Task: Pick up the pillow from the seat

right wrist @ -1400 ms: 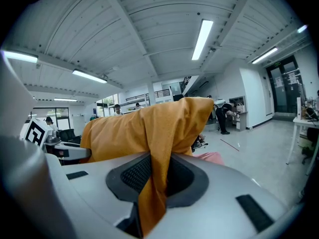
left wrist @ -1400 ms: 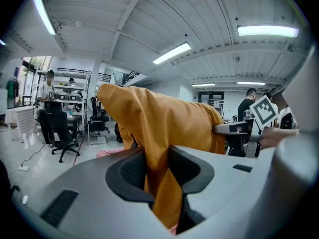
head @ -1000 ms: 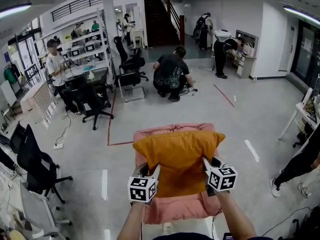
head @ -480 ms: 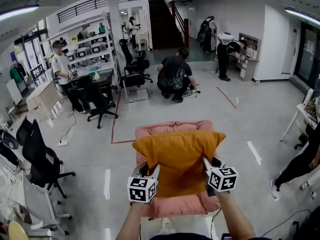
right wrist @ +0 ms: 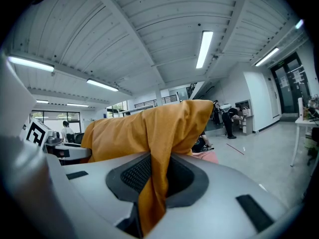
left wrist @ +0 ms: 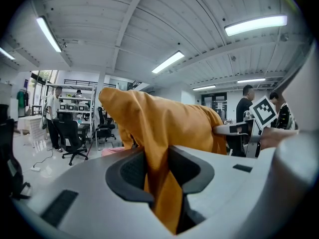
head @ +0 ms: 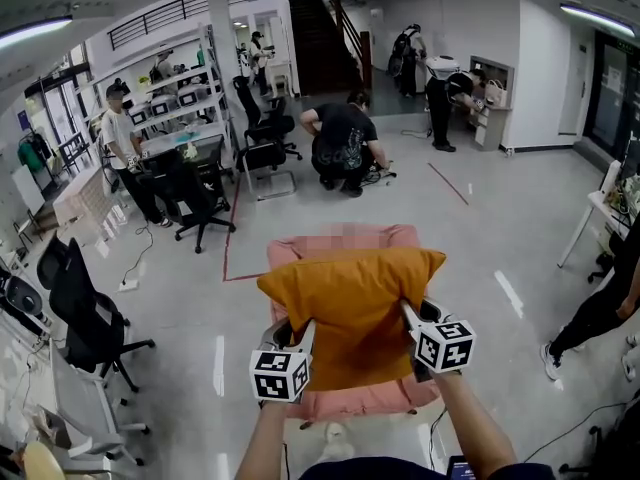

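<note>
Left gripper (head: 303, 333): forearm stretched forward, jaws clamped on pillow's left edge.
Right gripper (head: 408, 315): likewise, jaws clamped on right edge.
Pillow (head: 350, 303): orange, hanging between both grippers over pink seat (head: 372, 396).

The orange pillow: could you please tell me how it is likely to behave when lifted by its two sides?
Probably soft and floppy: the orange pillow bunches into folds where the left gripper and right gripper pinch it. Likely light for its bulk, since two edge pinches seem to carry it.
</note>
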{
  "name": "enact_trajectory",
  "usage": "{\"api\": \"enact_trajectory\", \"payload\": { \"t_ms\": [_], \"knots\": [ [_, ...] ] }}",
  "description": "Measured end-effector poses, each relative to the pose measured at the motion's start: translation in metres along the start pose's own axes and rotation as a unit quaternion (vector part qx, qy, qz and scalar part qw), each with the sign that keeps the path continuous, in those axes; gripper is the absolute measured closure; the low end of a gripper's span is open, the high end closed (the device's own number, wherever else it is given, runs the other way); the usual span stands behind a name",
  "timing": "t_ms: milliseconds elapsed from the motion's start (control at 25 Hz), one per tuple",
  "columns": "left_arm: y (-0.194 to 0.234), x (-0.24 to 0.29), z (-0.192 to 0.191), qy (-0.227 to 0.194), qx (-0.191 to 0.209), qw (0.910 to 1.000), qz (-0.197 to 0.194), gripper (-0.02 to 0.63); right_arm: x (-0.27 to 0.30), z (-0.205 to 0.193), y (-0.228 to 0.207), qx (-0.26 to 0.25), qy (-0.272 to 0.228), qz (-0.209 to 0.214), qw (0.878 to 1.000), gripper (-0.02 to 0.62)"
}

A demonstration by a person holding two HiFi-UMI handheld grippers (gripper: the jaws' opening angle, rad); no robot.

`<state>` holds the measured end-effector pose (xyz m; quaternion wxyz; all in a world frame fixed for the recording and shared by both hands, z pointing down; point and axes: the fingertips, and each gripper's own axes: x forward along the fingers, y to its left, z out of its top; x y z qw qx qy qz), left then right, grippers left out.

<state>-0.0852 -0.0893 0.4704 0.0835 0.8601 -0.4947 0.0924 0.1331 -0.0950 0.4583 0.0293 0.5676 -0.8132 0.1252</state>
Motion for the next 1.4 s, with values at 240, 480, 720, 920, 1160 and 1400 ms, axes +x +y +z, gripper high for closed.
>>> {"api": "enact_trajectory", "payload": {
  "t_ms": [240,480,720,920,1160,1400],
  "knots": [
    [-0.007,-0.016,0.004,-0.008,0.0,1.0,0.0,0.483,-0.016,0.005,0.008,-0.004,-0.007,0.0,1.0,0.506],
    [-0.024,-0.025,0.005,-0.014,0.003,0.9999,-0.003,0.483,-0.035,0.005,0.005,-0.006,-0.011,-0.001,1.0,0.505],
    [-0.033,-0.036,0.006,-0.018,0.002,0.9998,-0.007,0.483,-0.051,0.006,0.007,-0.006,-0.015,-0.003,1.0,0.505],
    [-0.041,-0.042,0.005,-0.018,0.002,0.9998,-0.01,0.483,-0.061,0.005,0.007,-0.002,-0.018,-0.005,1.0,0.506],
    [-0.045,-0.051,0.0,-0.022,0.0,0.9997,-0.011,0.483,-0.071,-0.003,0.01,0.0,-0.018,-0.005,1.0,0.505],
    [-0.043,-0.06,0.0,-0.02,0.002,0.9997,-0.013,0.483,-0.075,-0.004,0.019,0.002,-0.018,-0.006,1.0,0.505]
  ]
}}
